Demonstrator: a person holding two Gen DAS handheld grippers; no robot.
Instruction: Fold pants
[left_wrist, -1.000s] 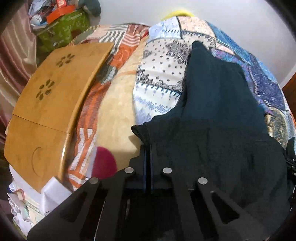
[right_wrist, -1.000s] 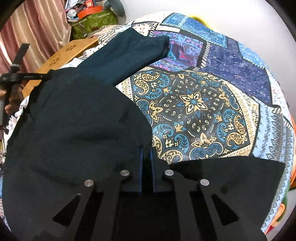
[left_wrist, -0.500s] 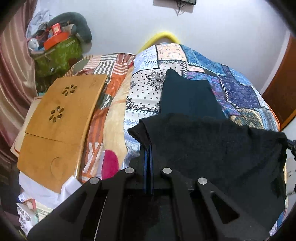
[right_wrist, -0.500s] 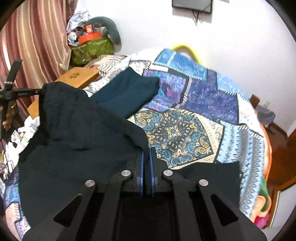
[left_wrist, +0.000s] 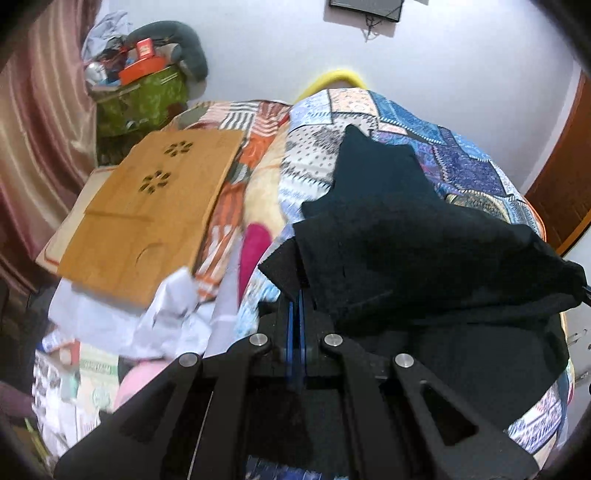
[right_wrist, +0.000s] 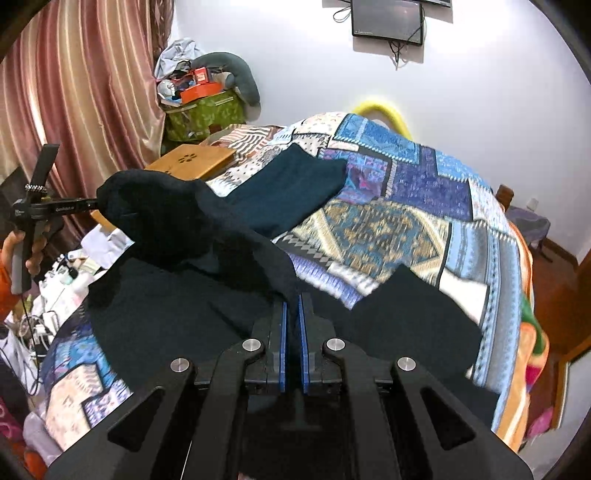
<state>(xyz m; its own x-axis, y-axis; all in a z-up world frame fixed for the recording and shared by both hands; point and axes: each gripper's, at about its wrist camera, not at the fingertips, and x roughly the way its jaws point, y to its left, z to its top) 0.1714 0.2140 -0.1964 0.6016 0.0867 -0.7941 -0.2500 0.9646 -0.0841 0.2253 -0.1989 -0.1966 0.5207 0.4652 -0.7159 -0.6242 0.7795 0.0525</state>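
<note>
Dark teal pants (left_wrist: 424, 258) (right_wrist: 207, 266) lie on a patchwork bedspread, with one end lifted off the bed between both grippers. My left gripper (left_wrist: 295, 291) is shut on one corner of the lifted edge. My right gripper (right_wrist: 291, 299) is shut on the other corner. One pant leg (right_wrist: 291, 184) lies flat toward the head of the bed. In the right wrist view the left gripper (right_wrist: 92, 202) shows at far left, held by a hand, with the cloth bunched at its tip.
A wooden lap desk (left_wrist: 147, 210) rests on the left of the bed over white papers (left_wrist: 129, 325). A green box of clutter (right_wrist: 203, 110) stands by the curtain (right_wrist: 74, 92). A screen (right_wrist: 388, 18) hangs on the wall. A wooden door (left_wrist: 565, 166) is on the right.
Both grippers have risen and pulled back from the head of the bed, lifting the gripped edge of the pants higher. More of the wall and room shows in both views.
</note>
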